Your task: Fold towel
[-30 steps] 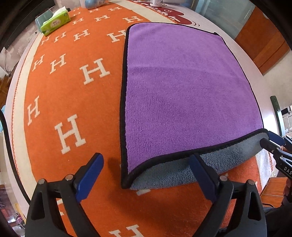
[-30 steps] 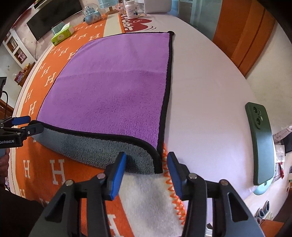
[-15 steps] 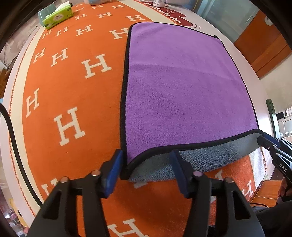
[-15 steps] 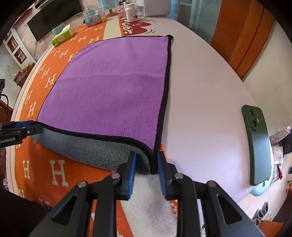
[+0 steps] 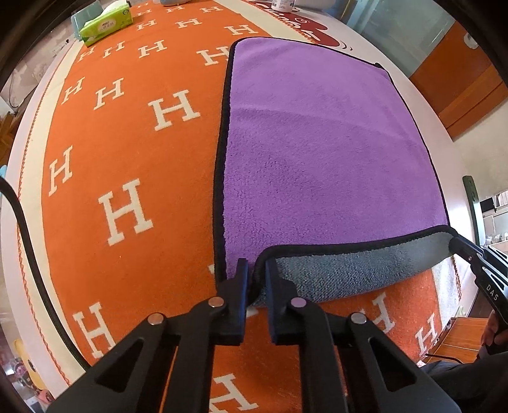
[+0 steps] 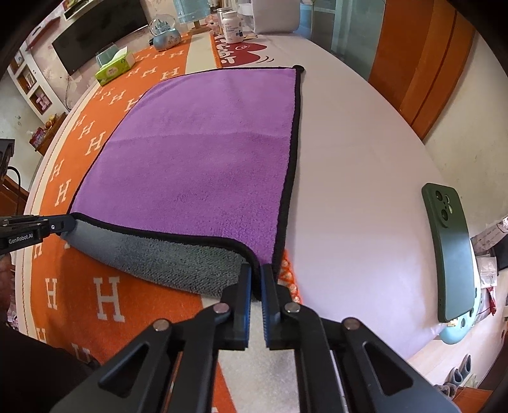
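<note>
Towel (image 5: 317, 152): a purple pile cloth with black edge binding and a grey underside, lying spread on the orange H-patterned cover (image 5: 133, 133) of the bench (image 6: 355, 178), its right margin running over onto the bare white surface. The near hem is raised off the cover and curled back, so the grey underside faces the cameras along the whole near edge. The left tool (image 5: 254, 279) is closed narrow on the near-left corner, with the black binding pinched between its two fingers. The right tool (image 6: 256, 276) is closed narrow on the near-right corner in the same way. Holding both near corners keeps the hem taut and level between the tools, which should let the near half travel as one flat sheet rather than sag in the middle. The far hem lies flat and unheld; it serves as the alignment target for a half fold, which is judged not yet started beyond the lift. A faint crease crosses the purple face about midway and is a likely fold line. A green phone (image 6: 451, 254) lies on the bare bench well apart from the towel's right edge, and a tissue pack (image 5: 106, 23) sits at the far left; neither appears to obstruct a forward carry.
</note>
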`<state>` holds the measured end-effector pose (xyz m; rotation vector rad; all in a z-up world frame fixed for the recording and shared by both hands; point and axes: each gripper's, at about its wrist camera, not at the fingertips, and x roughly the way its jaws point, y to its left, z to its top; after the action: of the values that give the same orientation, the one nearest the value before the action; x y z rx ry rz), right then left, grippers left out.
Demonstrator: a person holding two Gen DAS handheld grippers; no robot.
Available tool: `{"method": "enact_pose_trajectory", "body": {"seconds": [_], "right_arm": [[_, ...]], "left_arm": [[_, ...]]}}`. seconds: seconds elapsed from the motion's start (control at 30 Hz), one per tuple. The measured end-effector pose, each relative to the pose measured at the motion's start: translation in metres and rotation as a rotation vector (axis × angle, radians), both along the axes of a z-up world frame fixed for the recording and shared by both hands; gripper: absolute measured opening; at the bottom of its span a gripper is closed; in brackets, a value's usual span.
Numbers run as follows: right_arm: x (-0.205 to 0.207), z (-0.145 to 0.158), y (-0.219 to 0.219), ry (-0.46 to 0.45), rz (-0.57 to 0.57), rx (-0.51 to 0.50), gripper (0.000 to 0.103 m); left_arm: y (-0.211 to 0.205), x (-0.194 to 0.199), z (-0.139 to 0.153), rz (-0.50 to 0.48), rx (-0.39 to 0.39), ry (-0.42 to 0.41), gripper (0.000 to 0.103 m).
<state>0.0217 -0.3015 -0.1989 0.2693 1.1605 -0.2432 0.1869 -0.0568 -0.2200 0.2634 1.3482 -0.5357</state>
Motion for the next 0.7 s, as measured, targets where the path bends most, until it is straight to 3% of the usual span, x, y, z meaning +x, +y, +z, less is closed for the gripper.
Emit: {"method": "enact_pose_trajectory", "body": {"seconds": [0.4, 0.7], "right_arm": [[0.0, 0.002, 0.001, -0.022, 0.034, -0.036, 0.003], [-0.001, 0.016, 0.0, -0.049, 0.042, -0.035, 0.003]], "left_arm": [[-0.011, -0.002, 0.005, -0.005, 0.015, -0.026, 0.005], [-0.008, -0.006, 0.031, -0.006, -0.005, -0.064, 0.005]]}}
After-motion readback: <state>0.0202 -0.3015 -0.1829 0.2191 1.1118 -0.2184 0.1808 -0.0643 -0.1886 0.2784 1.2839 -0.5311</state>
